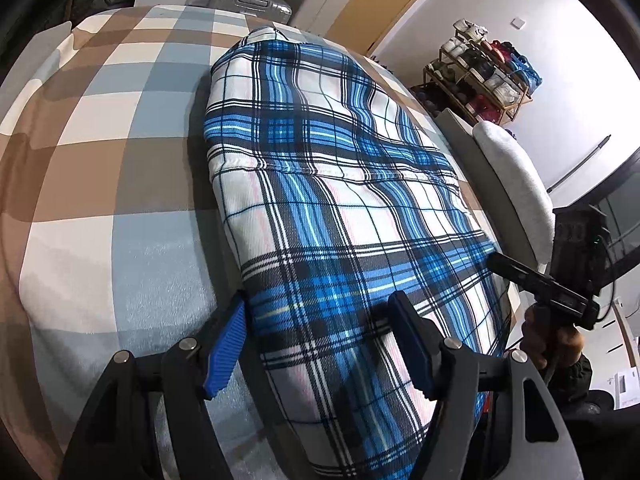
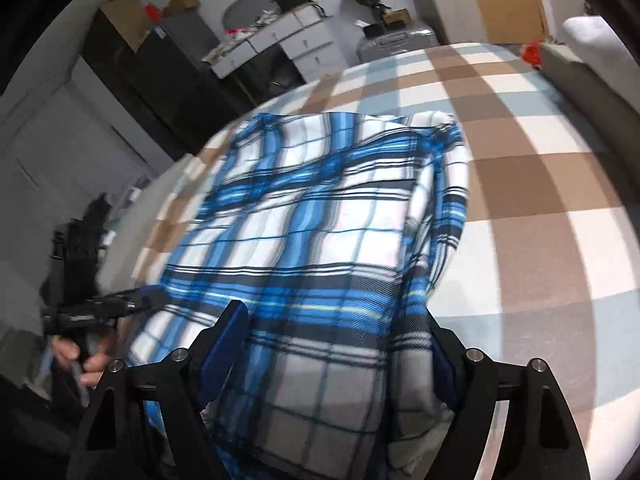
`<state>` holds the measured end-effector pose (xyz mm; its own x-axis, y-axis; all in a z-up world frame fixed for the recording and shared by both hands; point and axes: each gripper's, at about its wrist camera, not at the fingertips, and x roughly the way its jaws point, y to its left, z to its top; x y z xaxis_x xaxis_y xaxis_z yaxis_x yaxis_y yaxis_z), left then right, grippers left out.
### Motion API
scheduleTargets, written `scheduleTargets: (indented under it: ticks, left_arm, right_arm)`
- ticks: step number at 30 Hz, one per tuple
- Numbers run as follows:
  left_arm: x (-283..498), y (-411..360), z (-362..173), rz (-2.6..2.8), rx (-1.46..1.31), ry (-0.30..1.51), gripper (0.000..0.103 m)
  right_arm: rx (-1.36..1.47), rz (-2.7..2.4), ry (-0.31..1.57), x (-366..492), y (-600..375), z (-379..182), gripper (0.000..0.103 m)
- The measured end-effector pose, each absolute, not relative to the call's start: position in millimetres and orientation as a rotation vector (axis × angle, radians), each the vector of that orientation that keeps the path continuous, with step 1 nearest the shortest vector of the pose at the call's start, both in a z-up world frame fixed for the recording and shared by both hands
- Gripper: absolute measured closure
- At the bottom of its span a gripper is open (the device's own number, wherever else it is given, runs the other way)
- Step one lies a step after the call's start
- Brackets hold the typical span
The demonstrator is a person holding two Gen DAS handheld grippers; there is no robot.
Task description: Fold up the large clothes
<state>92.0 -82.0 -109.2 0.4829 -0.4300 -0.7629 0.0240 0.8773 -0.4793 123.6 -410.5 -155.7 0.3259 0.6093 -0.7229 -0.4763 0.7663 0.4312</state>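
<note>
A blue, white and black plaid garment (image 1: pixel 340 184) lies folded into a long panel on the checked bedspread (image 1: pixel 100 140). My left gripper (image 1: pixel 320 344) hovers over its near end, open, with its left pad (image 1: pixel 224 352) at the cloth's left edge and its right pad (image 1: pixel 412 344) above the fabric. My right gripper (image 2: pixel 334 354) stands open over the same near end of the garment (image 2: pixel 320 220), which fills the gap between its fingers. Each gripper shows side-on in the other's view: the right gripper (image 1: pixel 500 262) at the garment's right edge, the left gripper (image 2: pixel 152 296) at its left edge.
A grey pillow (image 1: pixel 516 176) and padded bed edge run along the right. Beyond the bed stand a silver suitcase (image 1: pixel 248 2), white drawers (image 2: pixel 288 44), a dark cabinet (image 2: pixel 132 76) and a shoe rack (image 1: pixel 484 76). A hand (image 1: pixel 548 340) grips the right tool.
</note>
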Motion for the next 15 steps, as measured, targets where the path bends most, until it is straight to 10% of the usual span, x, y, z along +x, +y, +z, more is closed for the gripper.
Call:
scheduleTargets:
  ticks: [8, 13, 15]
  left_arm:
    - [96, -83, -110, -0.291, -0.472, 1.022, 0.039]
    - [93, -85, -110, -0.275, -0.482, 0.986, 0.085]
    - [88, -85, -104, -0.278, -0.488, 0.956, 0.089]
  right_arm:
    - [0.16, 0.766, 0.99, 131, -394, -163, 0.035]
    - [0.215, 0.827, 0.938, 132, -390, -162, 0.079]
    - [0.209, 0.829, 0.92, 127, -391, -157, 0.084]
